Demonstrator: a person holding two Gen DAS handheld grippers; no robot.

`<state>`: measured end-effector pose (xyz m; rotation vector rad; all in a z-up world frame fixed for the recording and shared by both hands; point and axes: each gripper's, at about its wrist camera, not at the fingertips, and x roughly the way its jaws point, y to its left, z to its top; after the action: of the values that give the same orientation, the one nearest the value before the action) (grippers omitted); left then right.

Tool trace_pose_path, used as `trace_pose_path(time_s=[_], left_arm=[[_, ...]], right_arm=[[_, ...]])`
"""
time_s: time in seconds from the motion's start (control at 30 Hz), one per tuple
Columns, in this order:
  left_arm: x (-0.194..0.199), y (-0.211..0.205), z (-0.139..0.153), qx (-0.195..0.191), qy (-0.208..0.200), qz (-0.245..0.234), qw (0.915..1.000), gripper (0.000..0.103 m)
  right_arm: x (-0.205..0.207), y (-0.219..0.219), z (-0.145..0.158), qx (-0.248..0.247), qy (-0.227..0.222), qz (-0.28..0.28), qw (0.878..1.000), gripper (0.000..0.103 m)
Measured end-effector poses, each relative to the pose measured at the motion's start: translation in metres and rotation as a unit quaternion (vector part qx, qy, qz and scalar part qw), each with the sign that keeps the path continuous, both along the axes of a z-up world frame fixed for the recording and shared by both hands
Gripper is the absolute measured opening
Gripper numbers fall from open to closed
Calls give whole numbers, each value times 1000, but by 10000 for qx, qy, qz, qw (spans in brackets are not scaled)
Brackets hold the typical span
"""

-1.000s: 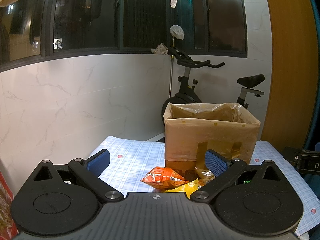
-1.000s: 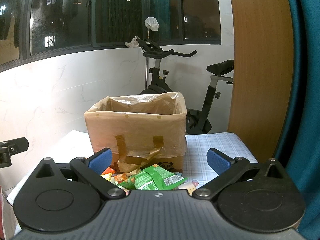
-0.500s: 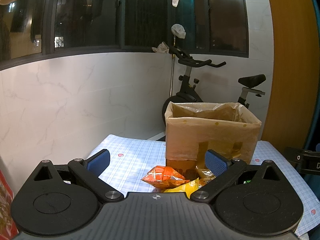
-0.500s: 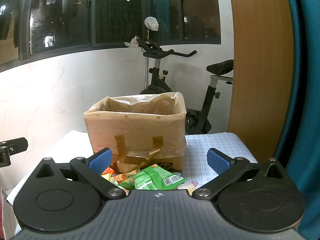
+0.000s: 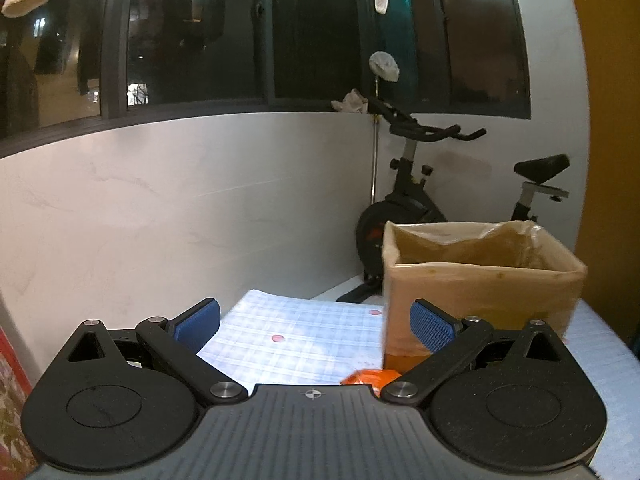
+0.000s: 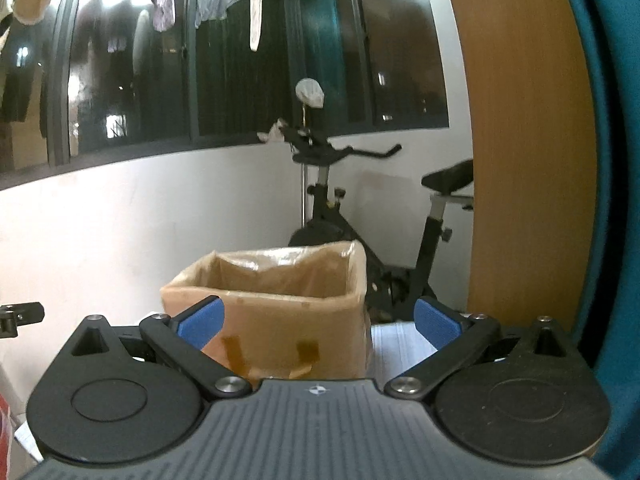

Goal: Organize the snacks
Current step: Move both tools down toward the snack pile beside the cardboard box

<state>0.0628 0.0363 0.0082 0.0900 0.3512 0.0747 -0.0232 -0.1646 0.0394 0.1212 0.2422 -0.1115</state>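
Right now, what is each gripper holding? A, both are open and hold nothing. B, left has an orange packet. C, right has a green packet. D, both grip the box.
A: the left gripper and right gripper both stand wide open with nothing between them.

A brown cardboard box [image 5: 480, 292] stands upright on the checked tablecloth, its top open and lined with a thin clear plastic bag whose crinkled edge folds over the rim; from the right-hand camera the same box [image 6: 276, 312] shows strips of darker brown tape on its front wall. Just in front of the box's near corner lies an orange snack packet [image 5: 370, 378], only its crumpled top edge showing, so whether it touches the box cannot be told.
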Motion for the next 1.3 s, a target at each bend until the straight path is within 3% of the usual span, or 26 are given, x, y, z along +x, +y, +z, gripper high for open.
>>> trace_pose_path(time_s=[0.2, 0.37, 0.53, 0.87, 1.07, 1.3], left_arm=[[35, 4, -8, 114, 33, -165, 9998, 102], [57, 11, -19, 124, 122, -225, 9996, 102], [71, 18, -40, -69, 377, -305, 9988, 97], [91, 17, -84, -381, 926, -772, 9920, 96], [97, 17, -109, -567, 1233, -934, 9863, 96], [99, 15, -124, -612, 1390, -1023, 9831, 96]], right_arm=[[30, -14, -13, 108, -439, -52, 9990, 103], [62, -14, -32, 262, -179, 119, 9994, 103], [84, -1, -53, -111, 126, 371, 9992, 103], [102, -4, -94, -80, 770, 475, 9959, 102], [117, -4, -117, -291, 1194, 583, 9907, 103], [138, 11, -142, -601, 1651, 1142, 9778, 103]])
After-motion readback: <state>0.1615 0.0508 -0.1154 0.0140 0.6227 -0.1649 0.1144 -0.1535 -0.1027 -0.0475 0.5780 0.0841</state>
